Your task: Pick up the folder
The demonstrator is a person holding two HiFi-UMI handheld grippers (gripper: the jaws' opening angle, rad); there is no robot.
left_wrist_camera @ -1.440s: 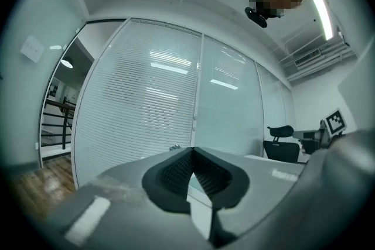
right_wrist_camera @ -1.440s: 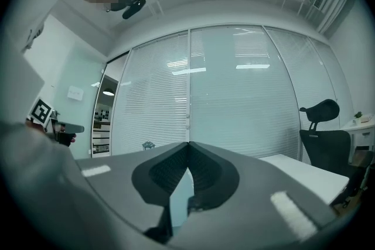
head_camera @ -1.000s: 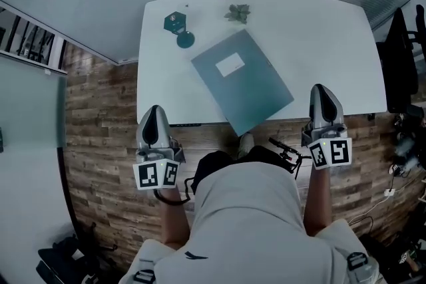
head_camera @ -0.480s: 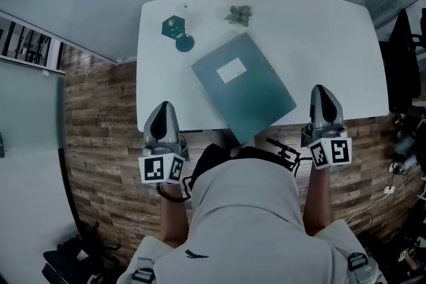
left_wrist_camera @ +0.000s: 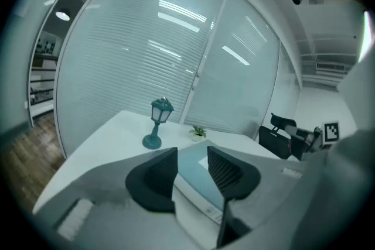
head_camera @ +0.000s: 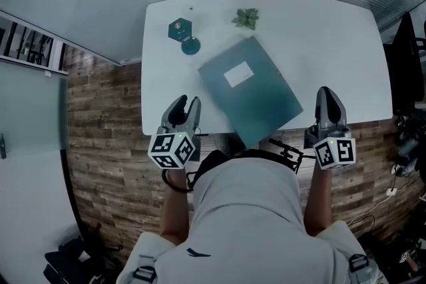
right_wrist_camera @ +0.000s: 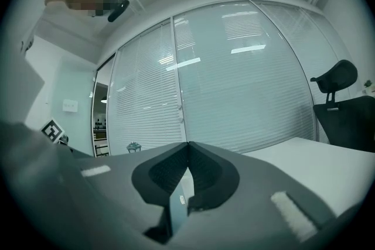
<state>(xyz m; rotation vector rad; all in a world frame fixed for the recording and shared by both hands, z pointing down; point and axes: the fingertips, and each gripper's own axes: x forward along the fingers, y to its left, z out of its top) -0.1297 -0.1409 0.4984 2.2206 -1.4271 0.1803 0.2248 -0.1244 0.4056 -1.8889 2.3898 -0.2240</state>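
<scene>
We should slide our left tool [head_camera: 186, 104], jaws just opening and empty, squarely onto the folder [head_camera: 251, 91] edge; our right tool [head_camera: 330, 95] is clenched.

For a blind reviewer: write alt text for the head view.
A teal folder lies diagonally on a white table, one corner past the near edge. The left gripper, jaws just opening with nothing between, is left of it; the shut right gripper, right. A lamp and plant stand beyond.
</scene>
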